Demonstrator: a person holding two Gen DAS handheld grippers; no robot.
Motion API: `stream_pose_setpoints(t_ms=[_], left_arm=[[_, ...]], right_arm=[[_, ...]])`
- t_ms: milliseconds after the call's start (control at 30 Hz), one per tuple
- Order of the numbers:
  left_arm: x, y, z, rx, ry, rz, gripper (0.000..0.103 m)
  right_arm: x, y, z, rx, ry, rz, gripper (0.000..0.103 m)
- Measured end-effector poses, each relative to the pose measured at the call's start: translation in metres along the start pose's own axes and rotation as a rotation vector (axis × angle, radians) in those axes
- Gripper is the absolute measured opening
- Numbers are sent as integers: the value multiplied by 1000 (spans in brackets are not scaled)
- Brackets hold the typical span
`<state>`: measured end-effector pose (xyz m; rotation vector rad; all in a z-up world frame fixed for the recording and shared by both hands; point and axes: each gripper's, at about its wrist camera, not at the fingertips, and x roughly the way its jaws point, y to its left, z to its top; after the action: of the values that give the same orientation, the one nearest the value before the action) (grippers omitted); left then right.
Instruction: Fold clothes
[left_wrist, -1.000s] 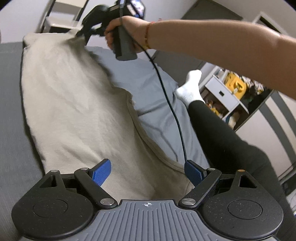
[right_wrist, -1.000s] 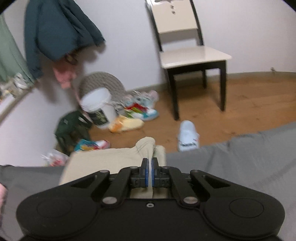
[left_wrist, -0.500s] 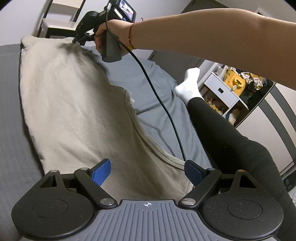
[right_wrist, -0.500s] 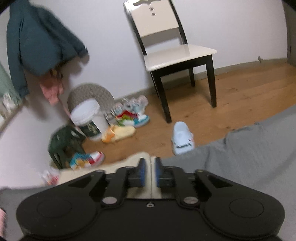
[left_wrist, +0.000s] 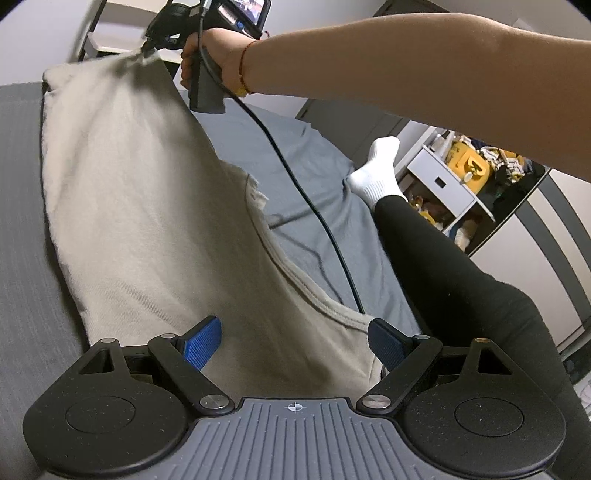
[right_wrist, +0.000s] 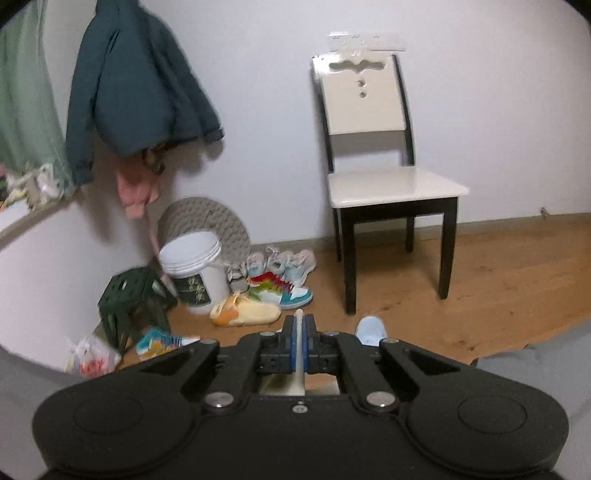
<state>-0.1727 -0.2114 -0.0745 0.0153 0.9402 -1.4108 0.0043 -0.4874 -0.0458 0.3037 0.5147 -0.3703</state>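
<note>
Your right hand-held gripper (right_wrist: 297, 334) pinches only a thin edge of the beige garment (left_wrist: 147, 206), lifting that corner off the grey bed (left_wrist: 22, 258); a tug could slip it free. Your left hand-held gripper (left_wrist: 291, 341) gapes wide over the near hem, holding nothing.

Black leggings (left_wrist: 461, 280), white sock (left_wrist: 380, 173) — blue-padded fingers (left_wrist: 203, 343)

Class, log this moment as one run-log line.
task: fold clothes | right gripper: shut on beige garment, lifted | left gripper: open over hem | surface: grey bed
</note>
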Motion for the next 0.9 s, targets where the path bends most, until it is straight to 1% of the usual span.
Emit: stream_pose_setpoints(t_ms=[67,100,167,200,233,267,300,333,367,433,500,600,700,733,767,833,900], left_arm=[[0,-2,-1,21,2,8,87],[1,-3,-1,32,3,11,87],[1,-4,-1,38,5,13,87],[1,-3,0,37,5,11,87],[1,-3,0,34,6,9,87],[1,-2,1,30,6,6,87],[1,-1,1,24,6,3,87],[1,-1,1,18,6,1,87],[2,0,1,12,5,0,87],[2,0,1,10,6,1,87],[3,-2,1,14,8,4,87],[2,-2,0,17,11,7,87],[2,-3,1,17,16,10,87],[2,-3,1,16,18,12,87],[2,-4,1,15,20,10,87],[0,-4,1,13,21,-19,87],[-2,-6,1,11,12,-71,87]], right_arm=[[6,-1,-3,-21,26,-53,4],[10,-4,-4,-1,50,-70,4],[19,-12,-8,52,111,-133,4],[22,-17,-9,90,133,-121,4],[23,-19,-10,114,143,-116,7],[23,-20,-10,133,150,-117,19],[22,-20,-8,128,150,-113,26],[18,-15,-5,89,132,-129,38],[13,-10,-2,41,107,-152,43],[5,4,6,-58,61,-183,44],[0,20,19,-135,51,-96,45],[-2,41,34,-182,89,-79,53],[4,33,39,-147,209,-126,50],[5,25,37,-122,236,-132,45],[5,17,36,-96,262,-138,35],[4,3,28,-39,295,-132,26],[-1,-11,19,23,310,-104,24]])
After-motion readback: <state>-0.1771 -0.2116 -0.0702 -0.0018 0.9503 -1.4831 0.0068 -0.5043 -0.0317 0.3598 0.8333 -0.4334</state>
